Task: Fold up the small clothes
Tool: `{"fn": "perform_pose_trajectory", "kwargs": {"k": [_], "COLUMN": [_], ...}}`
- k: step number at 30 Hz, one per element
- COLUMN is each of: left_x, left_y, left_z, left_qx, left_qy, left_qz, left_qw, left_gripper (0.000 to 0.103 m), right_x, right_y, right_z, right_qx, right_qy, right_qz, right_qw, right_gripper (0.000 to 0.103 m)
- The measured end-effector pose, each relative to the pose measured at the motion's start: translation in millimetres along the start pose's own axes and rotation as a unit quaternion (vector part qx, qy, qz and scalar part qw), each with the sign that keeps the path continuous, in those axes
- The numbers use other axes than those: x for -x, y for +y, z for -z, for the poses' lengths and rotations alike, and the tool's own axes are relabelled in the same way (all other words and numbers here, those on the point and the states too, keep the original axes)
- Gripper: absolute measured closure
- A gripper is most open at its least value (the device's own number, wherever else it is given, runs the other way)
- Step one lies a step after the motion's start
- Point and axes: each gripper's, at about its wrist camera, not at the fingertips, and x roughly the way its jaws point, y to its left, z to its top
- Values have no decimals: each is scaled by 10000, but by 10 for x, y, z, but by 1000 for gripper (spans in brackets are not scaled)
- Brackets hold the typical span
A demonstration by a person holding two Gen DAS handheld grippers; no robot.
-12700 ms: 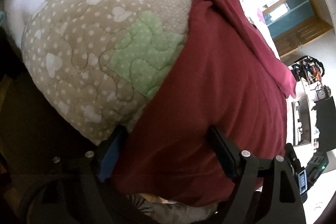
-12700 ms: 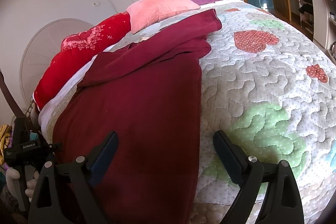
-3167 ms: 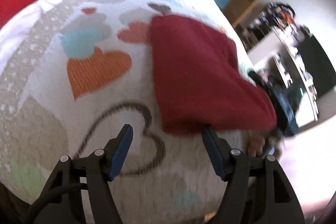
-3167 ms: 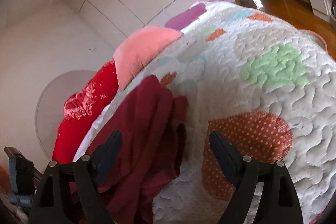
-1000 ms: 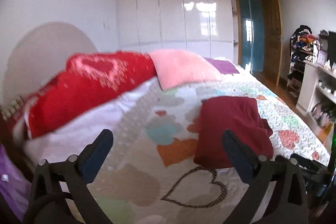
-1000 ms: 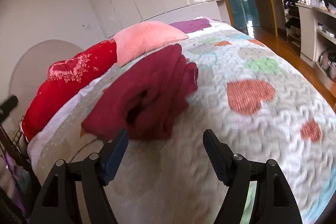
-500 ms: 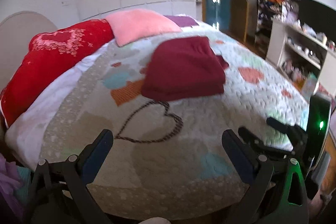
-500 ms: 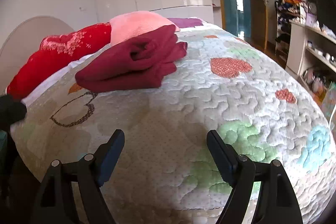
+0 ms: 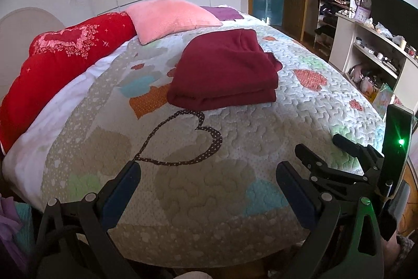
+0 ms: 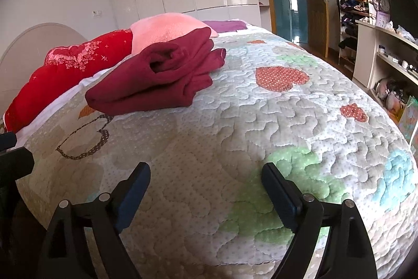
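The folded maroon garment [image 9: 224,75] lies on the bed [image 9: 235,148]. The left gripper [image 9: 206,174] and right gripper [image 10: 206,174] are spread wide, empty, clear of it.

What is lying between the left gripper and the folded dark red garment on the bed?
Only bare quilt with a dotted heart outline sewn on it; no object lies between the open left gripper and the folded dark red garment, as the left wrist view shows.

Both the left gripper [image 9: 206,181] and the right gripper [image 10: 206,181] are black plastic frames with silver screws behind blue-padded jaws.
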Motion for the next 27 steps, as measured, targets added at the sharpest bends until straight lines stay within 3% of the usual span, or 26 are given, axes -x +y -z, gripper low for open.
{"fn": "perform_pose_trajectory", "kwargs": {"k": [27], "left_x": [-258], "left_y": [32], "left_z": [125], "left_qx": [153], "left_qy": [725], "left_qz": [58], "left_qw": [9972], "left_gripper": [0], "right_x": [-91], "right_y": [76], "right_z": [103], "right_qx": [425], "right_qy": [-89], "right_qz": [99], "right_qw": [9990], "right_gripper": [2]}}
